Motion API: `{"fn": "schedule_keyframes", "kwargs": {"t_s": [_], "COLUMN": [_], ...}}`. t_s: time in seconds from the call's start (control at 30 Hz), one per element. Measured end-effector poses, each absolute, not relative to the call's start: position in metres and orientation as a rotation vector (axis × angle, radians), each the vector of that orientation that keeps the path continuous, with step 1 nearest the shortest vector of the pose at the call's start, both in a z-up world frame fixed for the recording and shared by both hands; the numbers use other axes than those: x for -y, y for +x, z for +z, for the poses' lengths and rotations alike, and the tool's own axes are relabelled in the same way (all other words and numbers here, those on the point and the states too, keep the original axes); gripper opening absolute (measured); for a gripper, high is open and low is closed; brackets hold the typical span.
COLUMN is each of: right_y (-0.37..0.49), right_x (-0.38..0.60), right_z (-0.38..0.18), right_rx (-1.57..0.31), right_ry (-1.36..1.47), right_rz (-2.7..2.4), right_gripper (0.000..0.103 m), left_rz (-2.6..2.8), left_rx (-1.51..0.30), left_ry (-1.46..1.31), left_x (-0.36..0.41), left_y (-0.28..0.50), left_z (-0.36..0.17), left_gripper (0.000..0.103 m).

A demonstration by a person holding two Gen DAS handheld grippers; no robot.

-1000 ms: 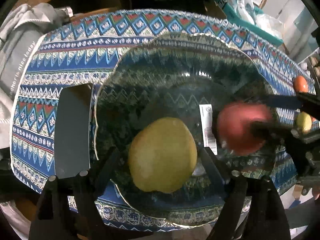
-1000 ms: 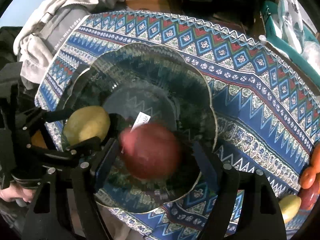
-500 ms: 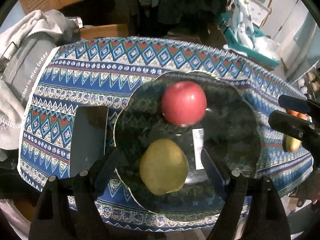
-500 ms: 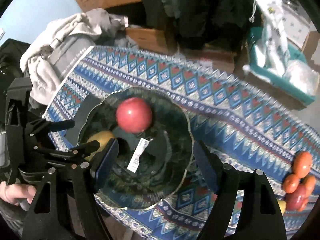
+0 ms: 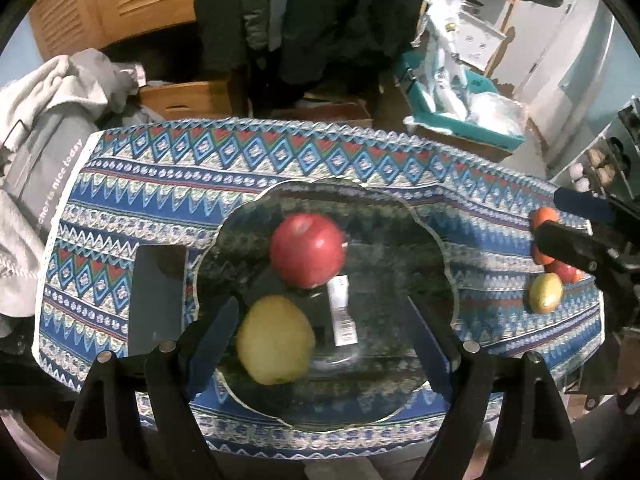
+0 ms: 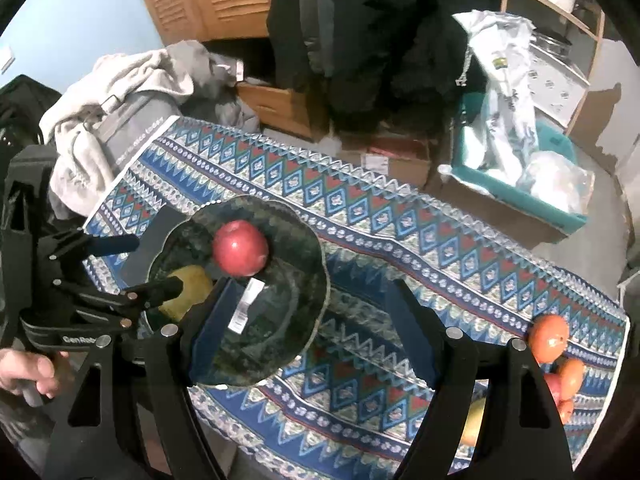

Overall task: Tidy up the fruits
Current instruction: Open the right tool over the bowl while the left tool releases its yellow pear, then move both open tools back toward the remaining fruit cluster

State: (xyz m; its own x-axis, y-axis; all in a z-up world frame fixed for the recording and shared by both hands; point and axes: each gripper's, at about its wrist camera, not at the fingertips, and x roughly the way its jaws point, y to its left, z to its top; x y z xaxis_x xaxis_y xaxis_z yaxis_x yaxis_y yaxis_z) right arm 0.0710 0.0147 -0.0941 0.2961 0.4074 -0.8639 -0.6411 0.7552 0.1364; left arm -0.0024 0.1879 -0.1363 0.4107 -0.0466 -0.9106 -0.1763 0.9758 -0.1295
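A dark glass plate lies on the patterned tablecloth. A red apple and a yellow pear rest in it. My left gripper is open and empty, raised above the plate's near side; it also shows in the right wrist view. My right gripper is open and empty above the cloth right of the plate; its fingers show at the right of the left wrist view. More fruit lies at the table's right end: an orange and a yellow fruit.
A white label lies in the plate. A dark flat slab lies left of the plate. Grey clothes are piled off the table's left end. Boxes and a teal bin stand on the floor behind.
My right gripper let go of the red apple, which now rests in the plate. Both grippers rose and pulled back from the plate, the right one moving rightward.
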Motion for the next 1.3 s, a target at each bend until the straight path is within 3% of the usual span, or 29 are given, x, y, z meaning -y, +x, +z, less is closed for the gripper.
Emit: {"fn": "schedule_keyframes", "kwargs": {"t_s": [0.43, 1.3], "right_y": [0.065, 0.081], "right_x": [0.056, 0.210], "right_z": [-0.088, -0.066], "right_rx": [-1.045, -1.017], "right_ry": [-0.259, -0.140], "right_rz": [0.631, 0.446], "right_gripper": [0.079, 0.079], "left_rz": [0.011, -0.140], "left_rx": [-1.111, -1.112], "left_ry": [-0.233, 0.031], "left_x": [-0.149, -0.011], "left_y": [0.004, 0.029], "left_z": [-0.112, -0.094], "left_gripper": [0.085, 0.086]}}
